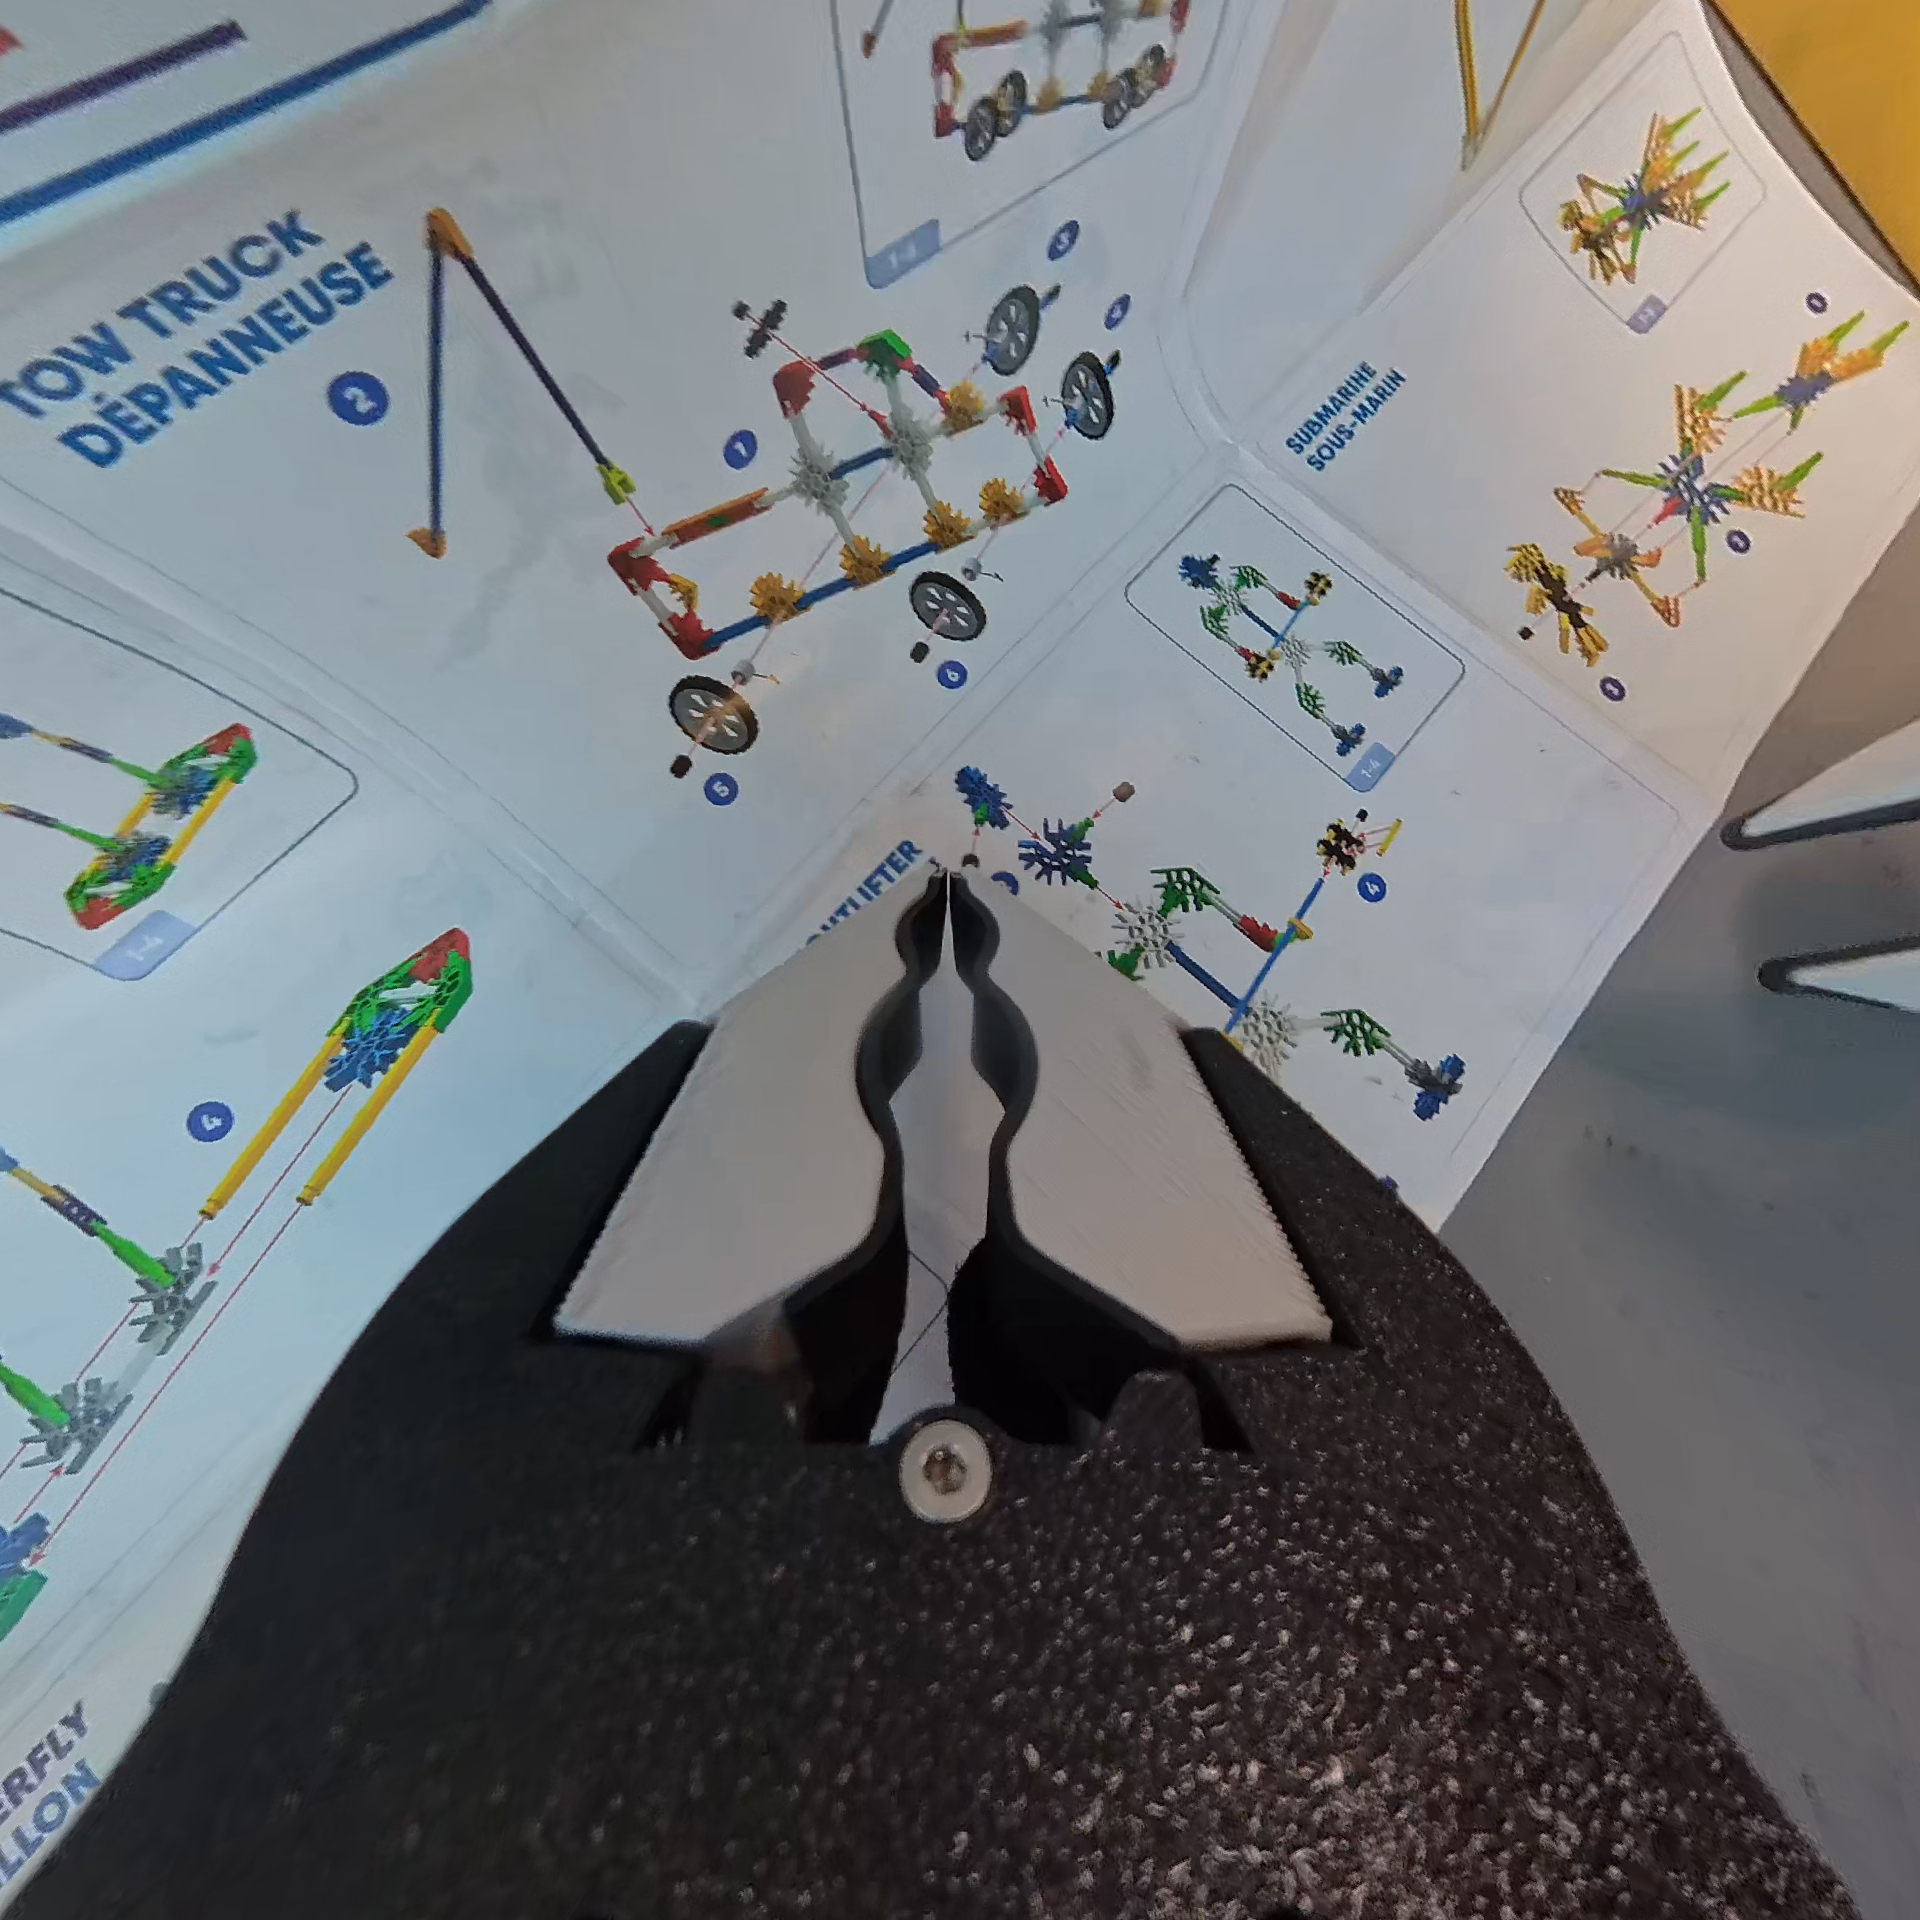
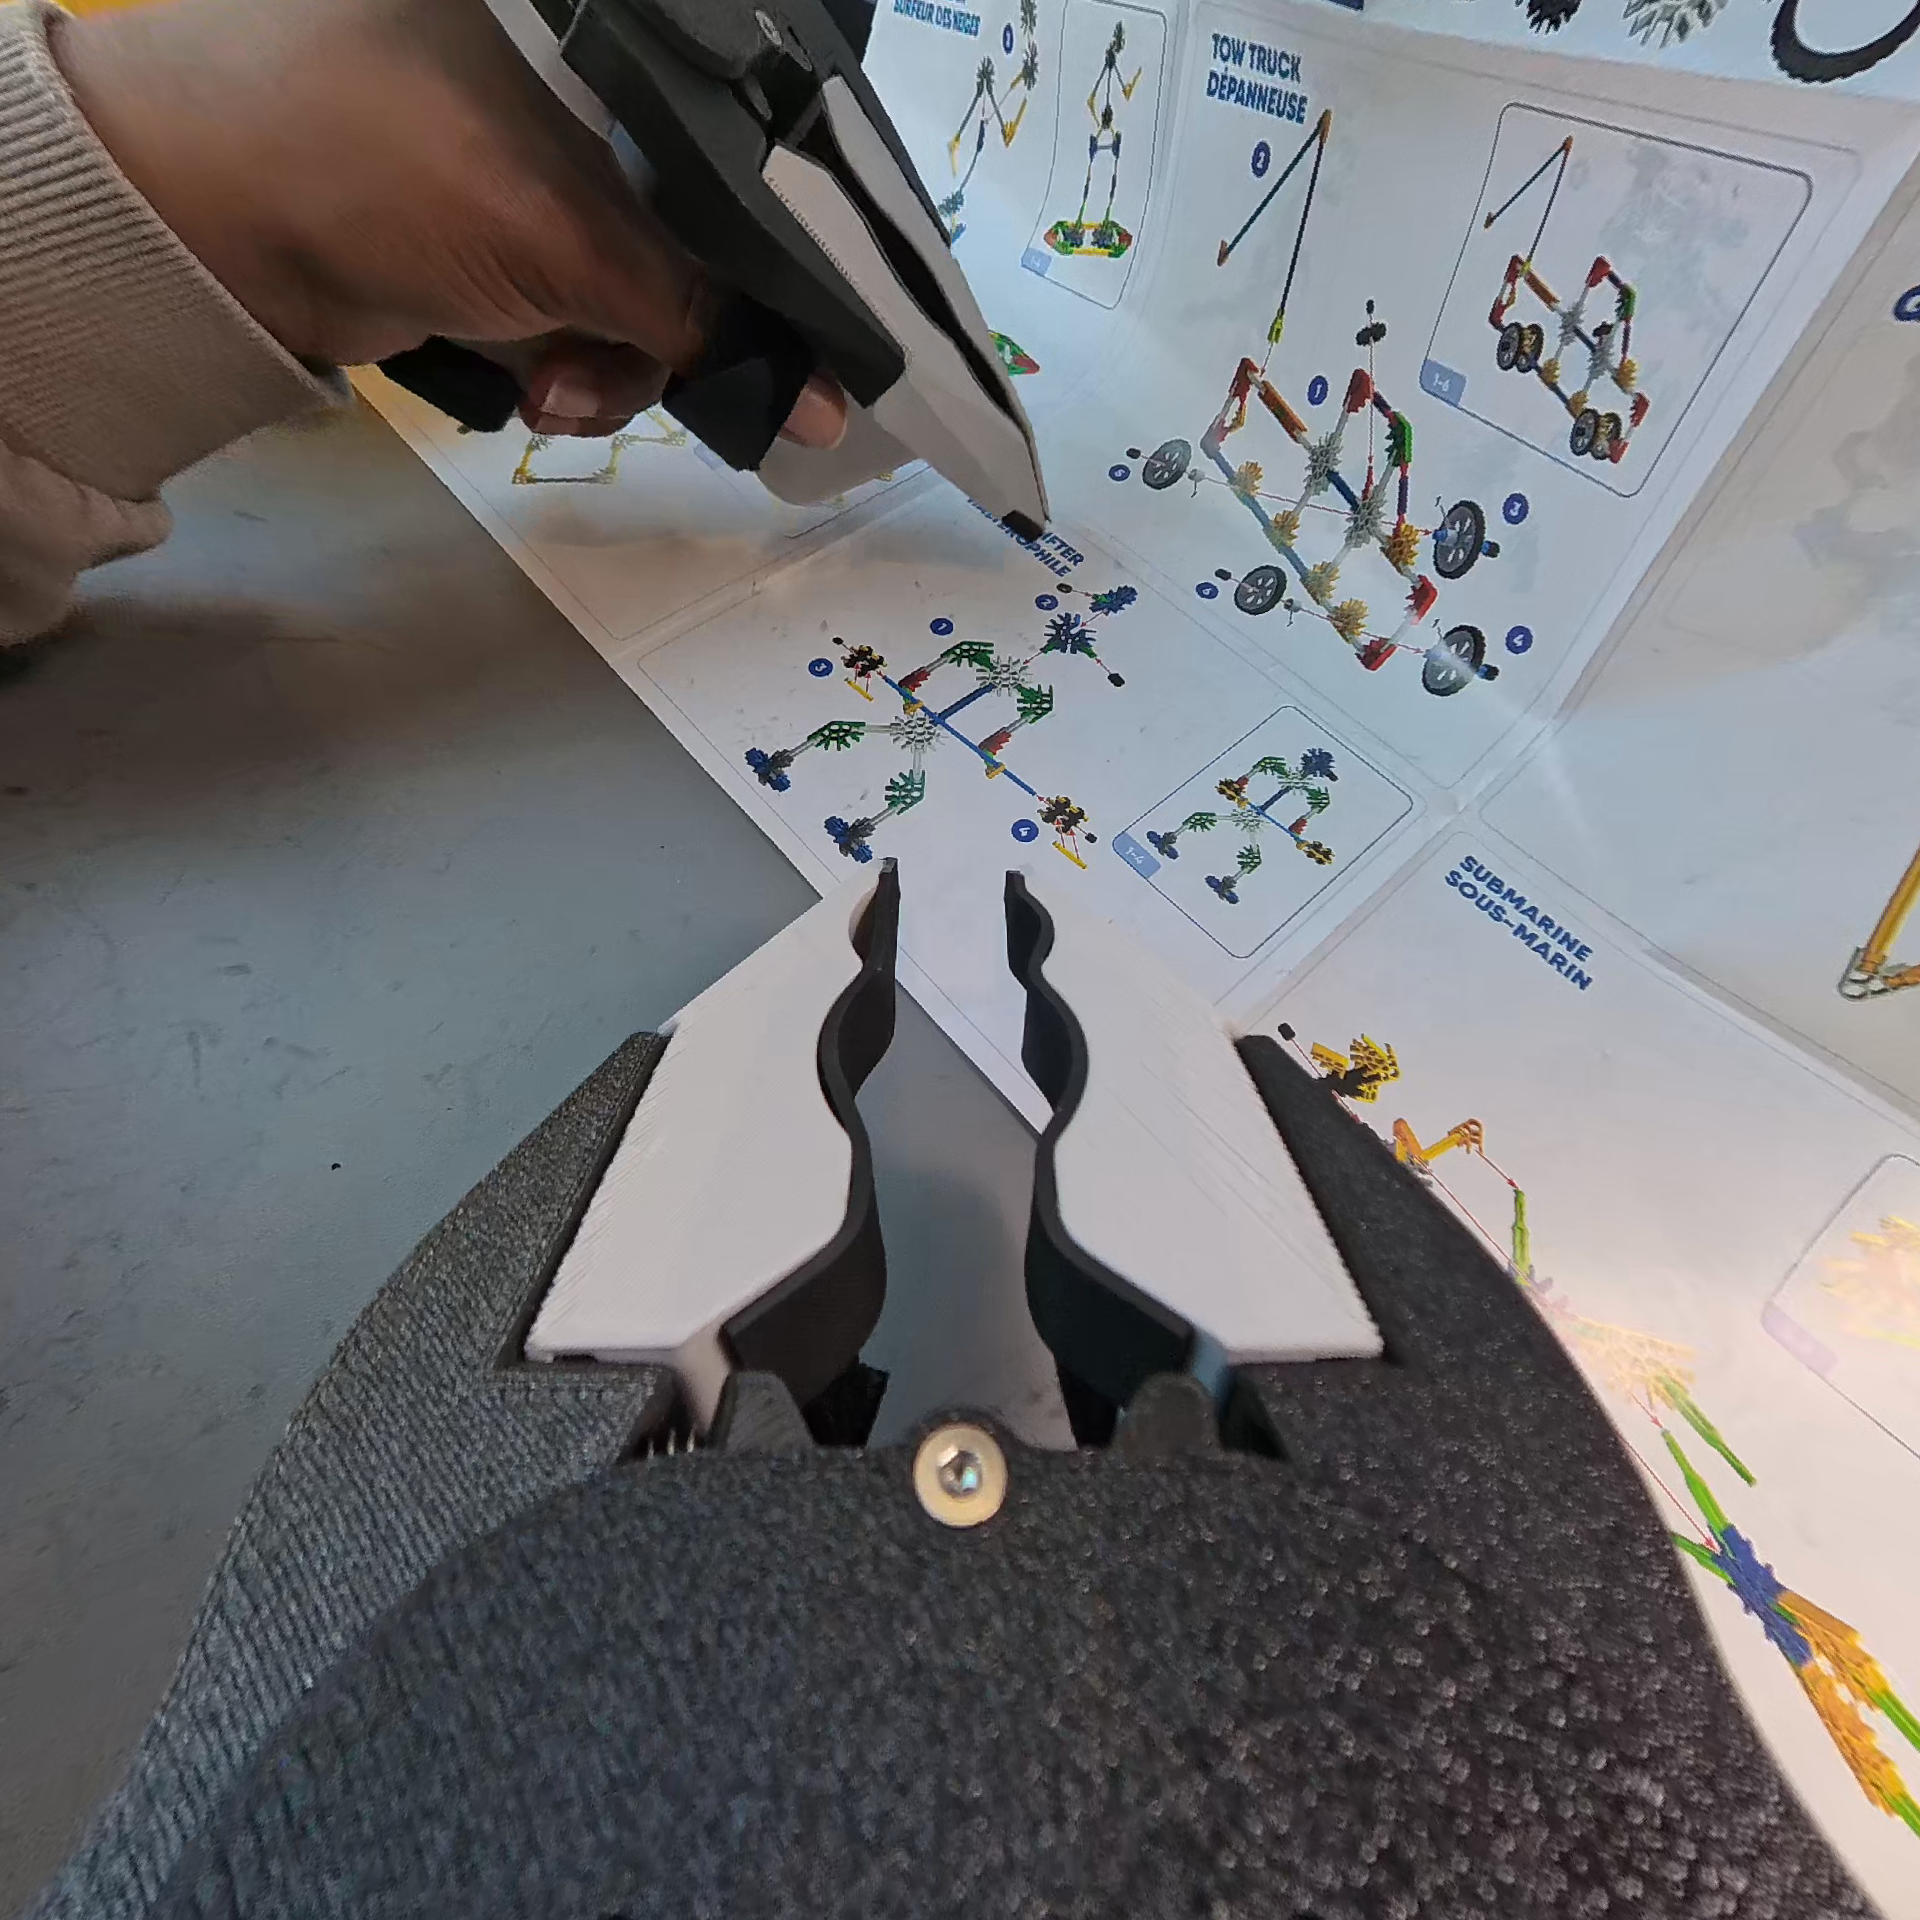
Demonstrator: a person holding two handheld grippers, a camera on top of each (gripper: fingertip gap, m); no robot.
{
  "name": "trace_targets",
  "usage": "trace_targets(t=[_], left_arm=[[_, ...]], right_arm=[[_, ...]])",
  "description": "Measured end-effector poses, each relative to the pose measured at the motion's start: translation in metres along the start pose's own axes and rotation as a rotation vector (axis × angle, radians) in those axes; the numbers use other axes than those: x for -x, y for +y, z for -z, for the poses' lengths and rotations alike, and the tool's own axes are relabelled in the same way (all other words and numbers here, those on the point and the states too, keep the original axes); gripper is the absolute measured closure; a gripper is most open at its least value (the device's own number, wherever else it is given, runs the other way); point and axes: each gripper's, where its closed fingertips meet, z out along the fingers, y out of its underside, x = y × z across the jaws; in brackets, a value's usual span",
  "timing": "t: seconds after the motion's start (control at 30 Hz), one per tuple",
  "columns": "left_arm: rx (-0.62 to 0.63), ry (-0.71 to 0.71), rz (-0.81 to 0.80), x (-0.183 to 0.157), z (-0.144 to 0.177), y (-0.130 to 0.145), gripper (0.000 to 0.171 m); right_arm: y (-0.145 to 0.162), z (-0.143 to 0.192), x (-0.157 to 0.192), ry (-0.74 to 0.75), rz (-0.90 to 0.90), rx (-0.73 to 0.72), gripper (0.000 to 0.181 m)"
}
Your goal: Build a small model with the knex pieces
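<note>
Nearest the lens in the left wrist view, the left gripper (image 1: 948, 883) filled the lower half of the frame, its black textured body carrying two pale fingers with wavy black pads whose tips met at mid-frame; a thin pale strip ran up between the pads, and whether that was paper pinched there or only the sheet seen through the gap could not be told. Beneath and around it lay a large white instruction sheet (image 1: 582, 436), creased into panels and printed with blue headings, numbered blue dots and colour drawings of rod-and-connector toy models, a wheeled frame at centre and a stick figure to its right. At the right edge the sheet ended on a grey table (image 1: 1662, 1351), and a yellow object at the upper right corner was cut off by the frame. In the right wrist view, a hand (image 2: 395, 208) in a beige sleeve at the upper left held the left gripper (image 2: 1023, 520), its tip pressed down onto the instruction sheet (image 2: 1662, 779) beside a heading. Lower centre, the right gripper (image 2: 948, 883) stood with its fingers apart and nothing between them, poised over the sheet's near edge where the paper met the grey table (image 2: 312, 883).
</note>
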Motion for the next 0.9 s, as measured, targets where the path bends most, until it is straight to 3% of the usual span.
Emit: trace_targets(t=[0.27, 0.9], left_arm=[[0.196, 0.129, -0.115, -0.027, 0.005, 0.028, 0.171], [0.243, 0.092, -0.192, -0.03, 0.005, 0.033, 0.171]], right_arm=[[0.0, -0.001, 0.001, -0.002, 0.006, 0.004, 0.162], [0.003, -0.005, 0.007, -0.016, 0.044, 0.028, 0.162]])
